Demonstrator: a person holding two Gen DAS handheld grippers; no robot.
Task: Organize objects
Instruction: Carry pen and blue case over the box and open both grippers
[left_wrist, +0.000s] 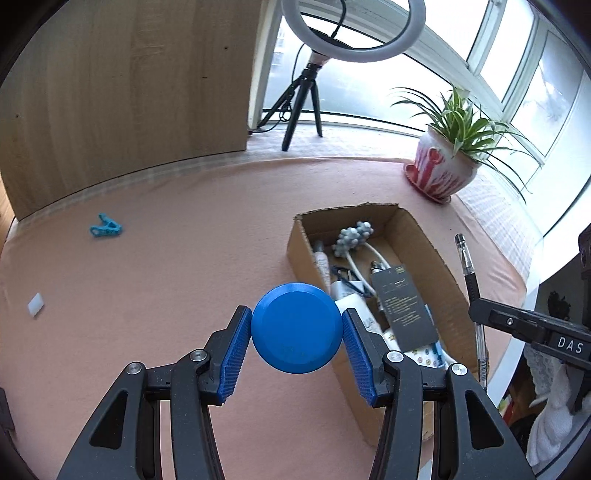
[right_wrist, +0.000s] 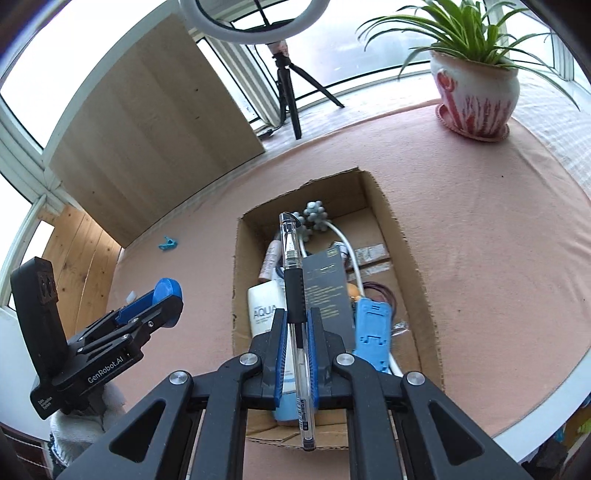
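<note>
Left gripper (left_wrist: 296, 345) clamps a round blue disc (left_wrist: 296, 328) between its blue pads, held up over the pink-covered bench (left_wrist: 166, 266), just left of the open cardboard box (left_wrist: 439, 266). Right gripper (right_wrist: 295, 354) is shut on a clear pen with black grip (right_wrist: 294, 295); the pen runs lengthwise between the fingers, cap end pointing forward, held above the box interior. In the right wrist view the left gripper (right_wrist: 162, 306) shows at lower left with the disc edge-on. Box already holds a grey knobbly massager (left_wrist: 352, 236), white cable (left_wrist: 373, 254), dark booklet-like card (left_wrist: 404, 306), a white AQUA tube (right_wrist: 264, 310), a small pinkish tube (right_wrist: 269, 260) and a blue plastic piece (right_wrist: 373, 328). Loose on the bench: a blue clip (left_wrist: 105, 227) far left near the wooden panel (left_wrist: 122, 96), and a small white block (left_wrist: 36, 304) at left, well apart from the box. Potted spider plant (left_wrist: 448, 162) sits on a saucer beyond the box's far right corner. Ring light on tripod (left_wrist: 306, 96) stands by the window behind.
</note>
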